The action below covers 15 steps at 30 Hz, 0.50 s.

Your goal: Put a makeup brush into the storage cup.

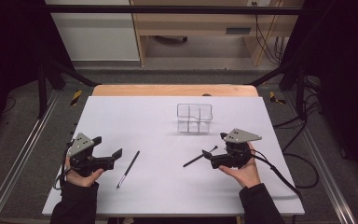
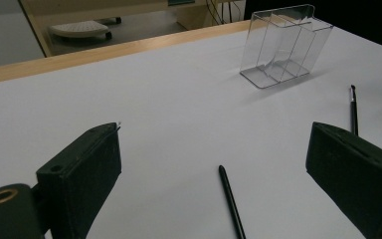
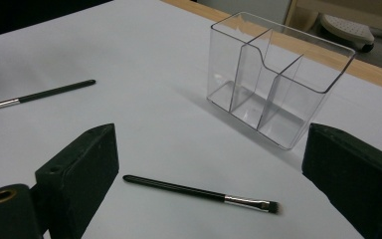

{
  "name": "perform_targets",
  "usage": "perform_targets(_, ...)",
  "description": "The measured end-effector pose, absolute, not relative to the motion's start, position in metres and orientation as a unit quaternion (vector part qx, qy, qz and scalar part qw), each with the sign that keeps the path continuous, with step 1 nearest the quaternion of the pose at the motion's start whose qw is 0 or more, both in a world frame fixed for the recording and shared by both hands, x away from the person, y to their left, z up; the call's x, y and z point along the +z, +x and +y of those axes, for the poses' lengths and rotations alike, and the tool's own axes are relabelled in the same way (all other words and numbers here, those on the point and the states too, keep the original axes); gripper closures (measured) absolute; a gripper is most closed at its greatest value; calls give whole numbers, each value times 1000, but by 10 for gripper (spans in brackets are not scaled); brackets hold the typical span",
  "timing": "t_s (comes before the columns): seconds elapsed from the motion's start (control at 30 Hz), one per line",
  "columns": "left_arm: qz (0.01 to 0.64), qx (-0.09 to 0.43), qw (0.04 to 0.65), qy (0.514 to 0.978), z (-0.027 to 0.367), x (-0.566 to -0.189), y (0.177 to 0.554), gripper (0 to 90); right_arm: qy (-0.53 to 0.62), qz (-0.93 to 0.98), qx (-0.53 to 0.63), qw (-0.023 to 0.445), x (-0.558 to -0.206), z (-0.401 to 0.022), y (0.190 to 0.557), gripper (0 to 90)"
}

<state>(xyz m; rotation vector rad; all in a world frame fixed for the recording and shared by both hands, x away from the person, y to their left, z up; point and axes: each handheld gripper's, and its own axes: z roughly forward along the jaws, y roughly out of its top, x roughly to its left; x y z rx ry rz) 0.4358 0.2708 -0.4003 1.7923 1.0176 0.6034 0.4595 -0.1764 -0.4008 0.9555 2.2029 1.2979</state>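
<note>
Both grippers are held open with nothing between the jaws: the left gripper [image 1: 114,156] beside one thin black brush [image 1: 127,169], the right gripper [image 1: 209,154] just short of another brush [image 1: 199,157] with a silver ferrule. A clear divided organizer [image 1: 194,118] stands empty beyond them on the white table [image 1: 168,196]. Each slim handle is probably best pinched at mid-length and lifted level.

We see a table [image 1: 121,196] with a white top and a wooden edge along its far side. On it stands a clear organizer [image 1: 194,118], upright, split into compartments. A black brush [image 1: 199,157] lies near the organizer, on its near side; a second black brush [image 1: 128,169] lies farther from it, to the near left.
</note>
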Motion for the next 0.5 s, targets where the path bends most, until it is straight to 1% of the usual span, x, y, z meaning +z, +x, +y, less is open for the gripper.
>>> perform_targets(0.23, 412, 250, 479, 734, 271, -399, 435, 63, 337, 803, 451, 195, -407, -163, 468, 81)
perform_targets(0.5, 408, 250, 479, 736, 269, -399, 436, 63, 337, 824, 417, 185, -423, -151, 479, 89)
